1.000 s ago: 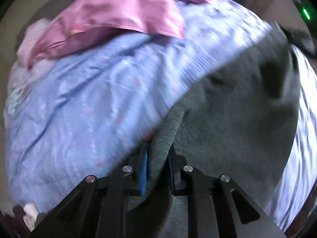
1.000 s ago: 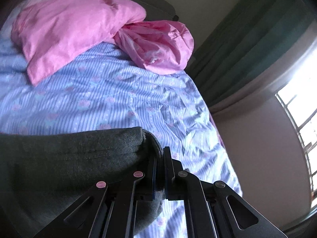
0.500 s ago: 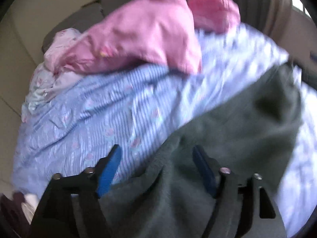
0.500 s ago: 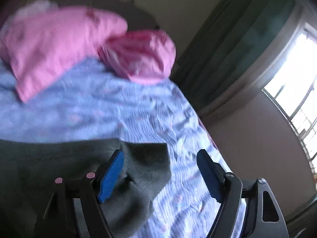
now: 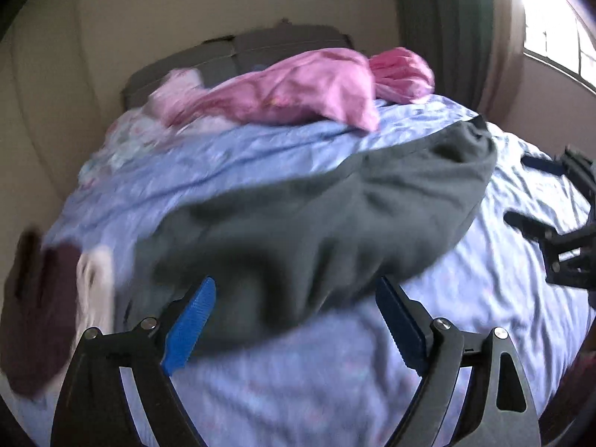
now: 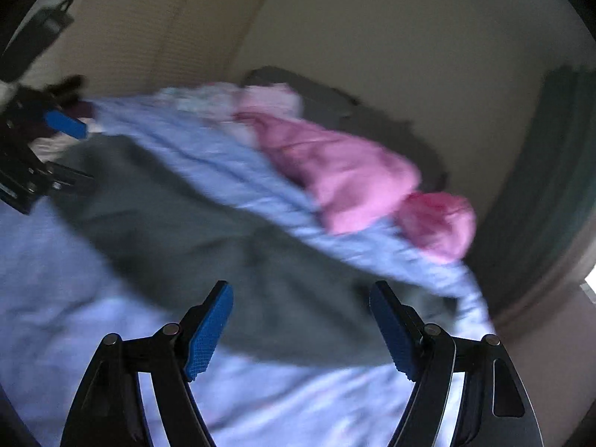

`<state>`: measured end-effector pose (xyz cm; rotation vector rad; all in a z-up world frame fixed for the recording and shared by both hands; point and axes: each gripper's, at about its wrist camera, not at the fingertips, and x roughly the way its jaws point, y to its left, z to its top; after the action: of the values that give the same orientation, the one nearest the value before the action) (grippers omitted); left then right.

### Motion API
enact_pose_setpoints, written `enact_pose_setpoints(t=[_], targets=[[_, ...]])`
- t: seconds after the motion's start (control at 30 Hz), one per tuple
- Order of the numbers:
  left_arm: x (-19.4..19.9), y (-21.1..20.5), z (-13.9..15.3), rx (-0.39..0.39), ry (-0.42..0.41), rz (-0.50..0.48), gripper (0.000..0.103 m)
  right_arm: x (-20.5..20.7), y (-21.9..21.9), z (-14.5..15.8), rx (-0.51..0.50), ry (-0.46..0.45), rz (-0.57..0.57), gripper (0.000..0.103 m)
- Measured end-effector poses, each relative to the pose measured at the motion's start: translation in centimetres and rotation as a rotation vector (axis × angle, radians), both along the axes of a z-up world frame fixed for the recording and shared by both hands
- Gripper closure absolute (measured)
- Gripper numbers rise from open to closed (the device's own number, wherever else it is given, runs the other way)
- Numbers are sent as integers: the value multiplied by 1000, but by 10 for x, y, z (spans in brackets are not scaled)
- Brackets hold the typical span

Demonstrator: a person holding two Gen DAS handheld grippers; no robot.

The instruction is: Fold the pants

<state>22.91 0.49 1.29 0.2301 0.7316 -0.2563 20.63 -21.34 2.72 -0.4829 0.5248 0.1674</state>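
Note:
The dark grey pants (image 5: 320,223) lie in a folded band across the blue striped bed sheet (image 5: 193,171). My left gripper (image 5: 298,320) is open and empty, raised just above and in front of the pants' near edge. My right gripper (image 6: 301,327) is open and empty too, above the pants (image 6: 208,231) at their other end. The right gripper also shows at the right edge of the left wrist view (image 5: 558,219). The left gripper shows at the left edge of the right wrist view (image 6: 44,149). Both views are blurred.
Pink pillows (image 5: 298,89) and a pale floral cloth (image 5: 134,138) lie at the head of the bed by a grey headboard (image 5: 238,52). Dark maroon and white clothes (image 5: 48,298) lie at the left. Green curtains (image 5: 447,18) and a window (image 5: 558,29) are at the right.
Both grippers were shut on the pants a second ago, opened and let go, and have now pulled back and up. The pants have settled onto the sheet.

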Motion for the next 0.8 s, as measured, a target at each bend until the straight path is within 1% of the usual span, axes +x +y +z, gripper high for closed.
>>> enact_pose_setpoints(t=[0.07,0.1,0.17,0.2,0.23,0.37,0.47,0.53,0.63,0.73,0.77,0.8], targets=[[-13,23,-14,-25,12,34,15,-7,16,-14,48,79,38,27],[-15,34,-22,-44,26,55,15,-8,27,-25,61,132,59,27],[-17,54,-36,-89,51,87,15,-7,42,-42,64,197,79,27],[-18,61,-41,-99,50,101,15,-5,50,-53,67,241,95,27],[-18,68,-45,-112,42,121,15,-6,54,-60,73,265,97,27],[-7,96,-55,-145,-18,187,15,10,59,-85,131,366,55,27],[7,116,-64,-196,-13,229,15,30,63,-96,178,452,-2,28],[20,123,-71,-227,6,231,16,35,70,-102,187,476,-28,28],[35,126,-71,-235,8,213,16,43,78,-108,181,492,-34,28],[50,123,-67,-209,-16,182,16,47,80,-112,166,501,-43,30],[57,120,-70,-196,-2,166,16,47,79,-113,174,511,-45,30],[63,119,-74,-198,30,160,20,48,80,-112,175,516,-48,30]])
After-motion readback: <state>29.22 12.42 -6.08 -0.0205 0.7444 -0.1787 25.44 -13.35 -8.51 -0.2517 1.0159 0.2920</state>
